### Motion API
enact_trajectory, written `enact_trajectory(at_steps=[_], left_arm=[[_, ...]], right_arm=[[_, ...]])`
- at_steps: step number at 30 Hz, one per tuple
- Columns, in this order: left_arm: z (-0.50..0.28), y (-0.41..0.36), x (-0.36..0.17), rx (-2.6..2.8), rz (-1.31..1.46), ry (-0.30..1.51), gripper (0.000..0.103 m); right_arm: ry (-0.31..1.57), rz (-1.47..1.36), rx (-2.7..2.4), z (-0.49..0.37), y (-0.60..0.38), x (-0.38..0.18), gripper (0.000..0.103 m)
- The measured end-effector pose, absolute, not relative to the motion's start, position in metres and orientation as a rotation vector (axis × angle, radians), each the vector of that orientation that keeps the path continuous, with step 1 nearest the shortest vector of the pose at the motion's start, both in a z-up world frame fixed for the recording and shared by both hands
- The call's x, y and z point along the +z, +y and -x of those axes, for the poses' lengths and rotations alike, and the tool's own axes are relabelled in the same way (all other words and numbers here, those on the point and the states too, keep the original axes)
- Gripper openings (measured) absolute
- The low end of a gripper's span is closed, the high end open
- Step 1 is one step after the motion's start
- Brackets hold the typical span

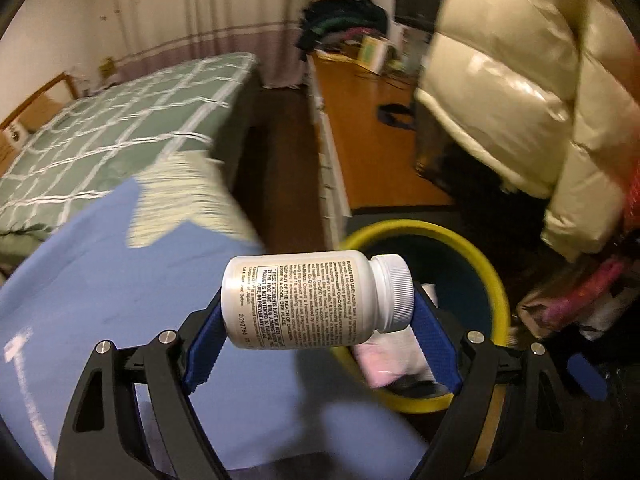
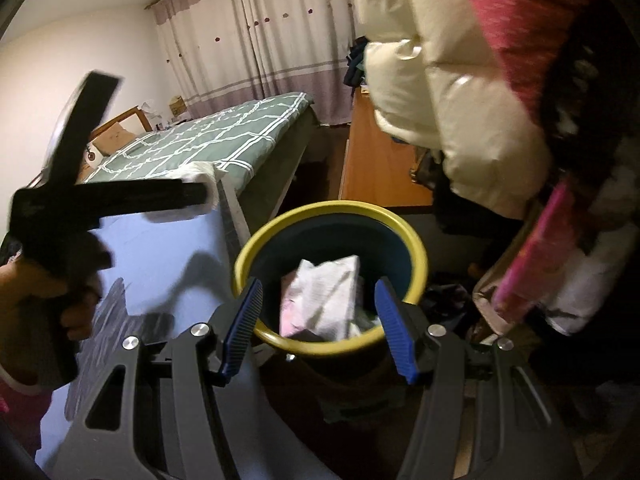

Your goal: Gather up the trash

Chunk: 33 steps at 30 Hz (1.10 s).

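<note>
Filling the far left of both views, a bed (image 1: 120,120) with a green checked cover runs toward pale curtains (image 2: 256,40) banded in mauve. Nearer, a blue sheet (image 1: 140,300) covers a surface beside it, with a cream star-shaped patch (image 1: 184,200), blurred in the left wrist view. A cream puffer jacket (image 1: 520,80) hangs at the right, over an orange-brown wooden desk top (image 1: 372,140).

Between the blue surface and the jacket stands a round waste bin (image 2: 416,248) with a yellow rim and a dark blue inside. In it lies a crumpled white and pink wrapper or packet (image 2: 320,296), leaning against the near wall; what lies beneath it is too dark to tell.

The left gripper (image 1: 316,312) is clamped on a white pill bottle (image 1: 304,300), its blue pads pressing the base on one side and the ribbed white cap (image 1: 394,292) on the other. The bottle lies sideways, its printed label facing the camera, held in the air above the near edge of the blue surface, with the cap end over the bin's rim.

The right gripper (image 2: 320,320) hangs over the bin with its blue pads apart and nothing between them. At the left of that view a hand (image 2: 36,300) grips the black handle of the other gripper.
</note>
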<state>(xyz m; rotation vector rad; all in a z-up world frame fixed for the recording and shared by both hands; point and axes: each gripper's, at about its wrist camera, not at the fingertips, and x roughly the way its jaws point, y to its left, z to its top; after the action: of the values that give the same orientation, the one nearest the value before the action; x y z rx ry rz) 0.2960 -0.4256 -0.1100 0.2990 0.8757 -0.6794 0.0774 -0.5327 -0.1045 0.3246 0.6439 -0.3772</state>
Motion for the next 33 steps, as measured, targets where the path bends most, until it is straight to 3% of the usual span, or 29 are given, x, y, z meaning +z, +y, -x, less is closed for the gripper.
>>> enact_trajectory(at_steps=[8,13,15,16,17,23,33], left_arm=[[-0.267,-0.506,-0.148,-0.733,-0.378,0.954,0.083],[-0.265,-0.518,-0.163,-0.729,-0.386,0.97,0.083],[-0.266,-0.52,-0.165,-0.74,-0.375,0.979,0.085],[-0.266,-0.519,-0.165,-0.739,-0.372,0.978,0.09],[-0.269,-0.512,-0.162,-0.739,-0.367,0.975,0.095],[-0.259,-0.472,-0.126,-0.734,-0.312,0.901,0.098],[-0.187,-0.29,-0.044,-0.533,-0.202,0.649,0.098]], right_arm=[[0.624,-0.378,-0.408,-0.039,-0.555,-0.11,0.059],[0.616,-0.397,-0.41,-0.032,-0.561,-0.11,0.06],[0.615,-0.399,-0.41,-0.031,-0.562,-0.11,0.06],[0.614,-0.4,-0.409,-0.031,-0.562,-0.111,0.06],[0.613,-0.402,-0.408,-0.03,-0.563,-0.111,0.06],[0.617,-0.402,-0.388,-0.03,-0.558,-0.11,0.061],[0.613,-0.31,-0.28,-0.033,-0.514,-0.089,0.07]])
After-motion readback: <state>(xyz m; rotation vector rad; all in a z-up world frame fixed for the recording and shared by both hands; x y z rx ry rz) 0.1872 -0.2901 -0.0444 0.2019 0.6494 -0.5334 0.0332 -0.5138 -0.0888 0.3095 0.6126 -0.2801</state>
